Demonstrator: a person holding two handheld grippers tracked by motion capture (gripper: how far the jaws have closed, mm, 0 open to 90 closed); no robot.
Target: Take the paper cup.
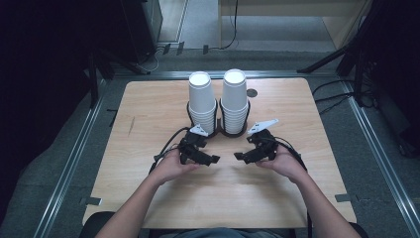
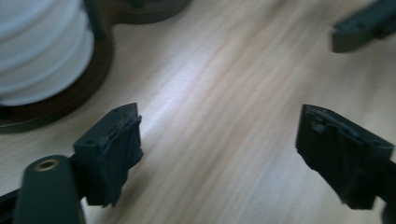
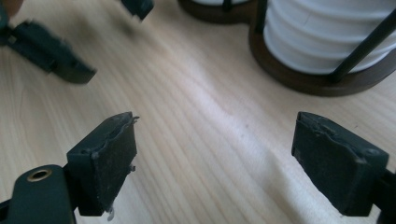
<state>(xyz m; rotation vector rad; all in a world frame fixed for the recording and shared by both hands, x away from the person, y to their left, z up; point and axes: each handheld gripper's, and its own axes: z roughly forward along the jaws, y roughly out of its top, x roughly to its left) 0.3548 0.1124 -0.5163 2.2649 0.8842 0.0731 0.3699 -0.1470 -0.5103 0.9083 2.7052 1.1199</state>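
Probably a lab or recording room: a bare wooden table [image 1: 148,148] on grey carpet, metal floor rails [image 1: 74,158], loose cables [image 1: 332,94], dark stand legs [image 1: 327,59] around.

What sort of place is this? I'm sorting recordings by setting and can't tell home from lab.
Probably a lab or recording room: a bare wooden table on rail framing, loose floor cables, and handheld grippers facing stacked paper cups.

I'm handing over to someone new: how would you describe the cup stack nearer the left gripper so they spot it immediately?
Start at the wooden table and find the dark double holder at its far middle. It carries two stacks of white paper cups; yours is the left stack, the slightly shorter one.
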